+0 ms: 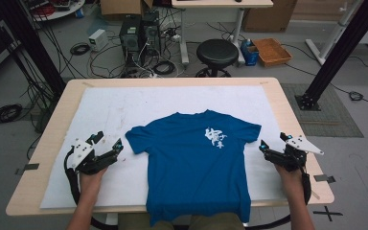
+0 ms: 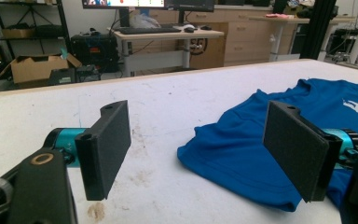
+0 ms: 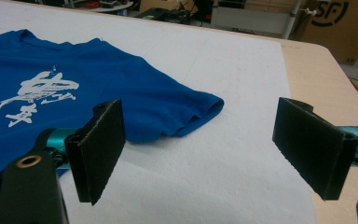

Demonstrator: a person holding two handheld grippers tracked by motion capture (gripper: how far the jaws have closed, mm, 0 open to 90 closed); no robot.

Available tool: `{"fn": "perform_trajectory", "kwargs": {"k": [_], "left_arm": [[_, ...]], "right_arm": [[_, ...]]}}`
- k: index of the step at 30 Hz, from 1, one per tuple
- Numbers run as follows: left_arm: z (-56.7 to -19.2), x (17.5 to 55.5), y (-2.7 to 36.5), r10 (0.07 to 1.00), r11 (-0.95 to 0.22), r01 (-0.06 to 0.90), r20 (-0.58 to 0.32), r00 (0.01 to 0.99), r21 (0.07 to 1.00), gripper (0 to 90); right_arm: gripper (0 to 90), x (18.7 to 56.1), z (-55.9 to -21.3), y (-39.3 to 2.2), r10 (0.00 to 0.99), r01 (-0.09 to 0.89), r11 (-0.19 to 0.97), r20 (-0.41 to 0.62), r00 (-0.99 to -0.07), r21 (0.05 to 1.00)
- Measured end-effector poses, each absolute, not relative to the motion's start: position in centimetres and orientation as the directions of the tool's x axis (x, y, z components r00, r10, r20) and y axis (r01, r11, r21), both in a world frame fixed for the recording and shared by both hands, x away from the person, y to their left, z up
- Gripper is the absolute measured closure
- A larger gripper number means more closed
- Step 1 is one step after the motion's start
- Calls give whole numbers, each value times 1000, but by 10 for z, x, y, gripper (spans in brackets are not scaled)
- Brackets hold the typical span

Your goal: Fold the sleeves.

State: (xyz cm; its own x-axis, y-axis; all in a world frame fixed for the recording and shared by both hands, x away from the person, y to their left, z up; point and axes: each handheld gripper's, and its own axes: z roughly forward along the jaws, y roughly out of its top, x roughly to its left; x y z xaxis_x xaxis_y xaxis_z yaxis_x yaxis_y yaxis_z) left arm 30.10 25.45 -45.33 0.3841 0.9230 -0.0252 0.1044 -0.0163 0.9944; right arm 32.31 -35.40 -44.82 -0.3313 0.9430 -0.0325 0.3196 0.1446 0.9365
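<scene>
On the tabletop (image 1: pixel 287 103), the shirt (image 1: pixel 196 163) is being flanked by spread fingers (image 2: pixel 105 144), each sleeve awaiting a pinch.

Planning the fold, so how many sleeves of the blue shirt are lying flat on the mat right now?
2. The left sleeve spreads toward the open left gripper; the right sleeve spreads toward the open right gripper. Neither is tucked or held.

High view dim, soft; gripper views brighter, even light, faint shadows.
</scene>
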Motion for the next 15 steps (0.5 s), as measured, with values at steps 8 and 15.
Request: {"fn": "perform_trajectory", "kwargs": {"k": [8, 15], "left_arm": [[-453, 302, 254, 927, -15, 116, -30, 374, 993, 235], [-452, 303, 255, 930, -19, 130, -31, 367, 991, 236]], "right_arm": [[166, 324, -448, -354, 944, 325, 140, -28, -328, 935], [166, 324, -448, -355, 950, 335, 126, -16, -313, 934]]}}
